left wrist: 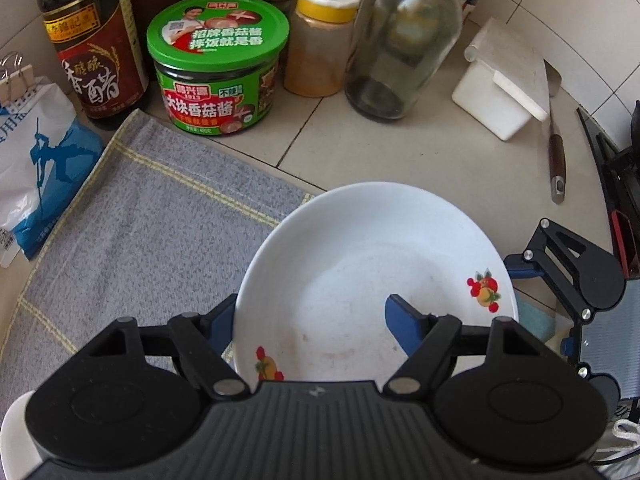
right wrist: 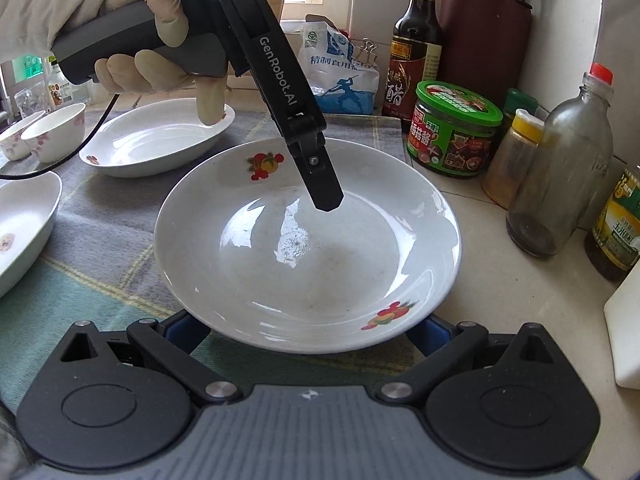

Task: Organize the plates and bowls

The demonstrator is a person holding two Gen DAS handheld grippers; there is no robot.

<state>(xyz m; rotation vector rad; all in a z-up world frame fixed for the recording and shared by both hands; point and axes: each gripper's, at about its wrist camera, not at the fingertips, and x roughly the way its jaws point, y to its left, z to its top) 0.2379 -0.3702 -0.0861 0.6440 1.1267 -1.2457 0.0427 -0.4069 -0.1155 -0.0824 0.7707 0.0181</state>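
Now plate [right wrist: 308, 248], rim overhanging cloth [right wrist: 100, 240]

Tiled countertop [left wrist: 420, 152] here, pale beige squares, with a grey checked cloth [left wrist: 160, 224] spread over its left part. Sitting straight on the tiles along the back: a dark vinegar bottle [left wrist: 90, 40], a green-lidded sauce jar [left wrist: 216, 64], a yellow-capped spice jar [left wrist: 322, 40], a clear glass bottle [left wrist: 404, 40] and a white plastic box [left wrist: 500, 92]. A clipped salt bag [left wrist: 36, 160] is at the cloth's left edge, and a knife [left wrist: 556, 152] lies flat beside the box.
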